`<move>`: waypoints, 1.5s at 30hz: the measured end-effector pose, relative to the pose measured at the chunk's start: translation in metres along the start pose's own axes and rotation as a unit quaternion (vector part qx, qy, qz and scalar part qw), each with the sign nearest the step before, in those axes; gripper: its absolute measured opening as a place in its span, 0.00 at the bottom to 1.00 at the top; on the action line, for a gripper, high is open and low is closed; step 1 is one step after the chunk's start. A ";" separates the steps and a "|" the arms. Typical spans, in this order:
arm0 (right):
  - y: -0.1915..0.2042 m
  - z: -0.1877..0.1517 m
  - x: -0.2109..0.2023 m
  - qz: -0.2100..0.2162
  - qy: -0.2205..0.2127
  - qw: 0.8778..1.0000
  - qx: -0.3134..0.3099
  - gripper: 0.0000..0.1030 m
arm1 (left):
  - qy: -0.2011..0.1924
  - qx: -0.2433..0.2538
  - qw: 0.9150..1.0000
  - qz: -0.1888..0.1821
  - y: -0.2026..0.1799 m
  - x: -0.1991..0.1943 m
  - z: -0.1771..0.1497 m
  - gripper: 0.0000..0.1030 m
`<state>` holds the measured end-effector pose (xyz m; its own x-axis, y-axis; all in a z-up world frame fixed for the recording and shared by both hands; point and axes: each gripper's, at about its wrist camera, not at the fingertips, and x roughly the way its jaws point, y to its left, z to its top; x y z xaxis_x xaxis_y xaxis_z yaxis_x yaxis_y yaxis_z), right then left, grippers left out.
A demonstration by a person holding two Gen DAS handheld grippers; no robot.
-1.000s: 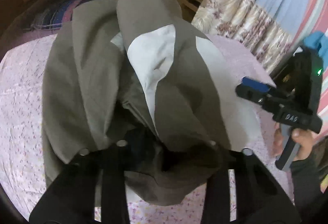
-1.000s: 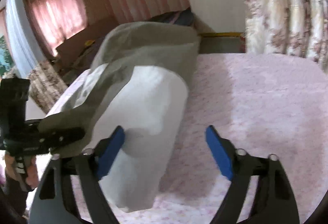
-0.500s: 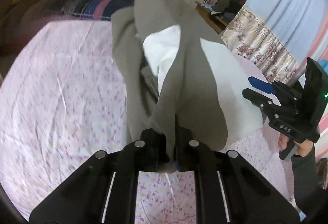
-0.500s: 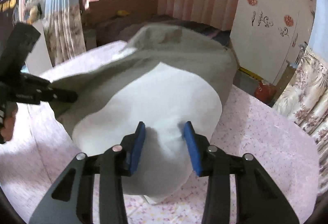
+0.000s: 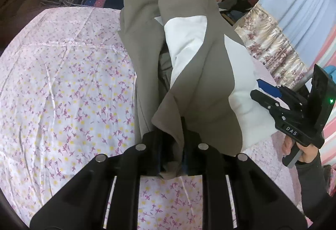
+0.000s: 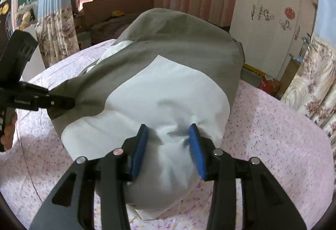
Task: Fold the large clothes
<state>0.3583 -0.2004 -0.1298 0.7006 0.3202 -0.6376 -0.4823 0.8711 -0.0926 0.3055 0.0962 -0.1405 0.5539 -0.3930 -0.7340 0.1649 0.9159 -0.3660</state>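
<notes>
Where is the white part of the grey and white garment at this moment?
In the right wrist view, the white panel of the grey and white garment lies centre frame, between the right claw pads, above the pink floral bedsheet.

The right gripper [image 6: 168, 146] has bunched white cloth of the grey-and-white garment [image 6: 168, 74] between its blue jaws, above the flowered bed [image 6: 273, 124].

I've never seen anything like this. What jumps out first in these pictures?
A big grey and white garment fills the middle of both views, lifted off a bed with a flowered sheet. The left gripper is clamped on a grey edge of it, low in its own view. The right gripper, with blue pads, has bunched white cloth between its fingers.
</notes>
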 end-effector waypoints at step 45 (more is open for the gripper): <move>-0.014 -0.038 0.035 0.067 0.014 0.946 0.317 0.98 | -0.004 0.017 0.999 0.030 -0.028 0.035 0.000 0.80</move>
<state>0.3692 -0.2155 -0.1801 0.6366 0.4419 -0.6321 -0.1470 0.8741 0.4630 0.3206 0.0568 -0.1554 0.5707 -0.3370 -0.7488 0.1590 0.9400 -0.3019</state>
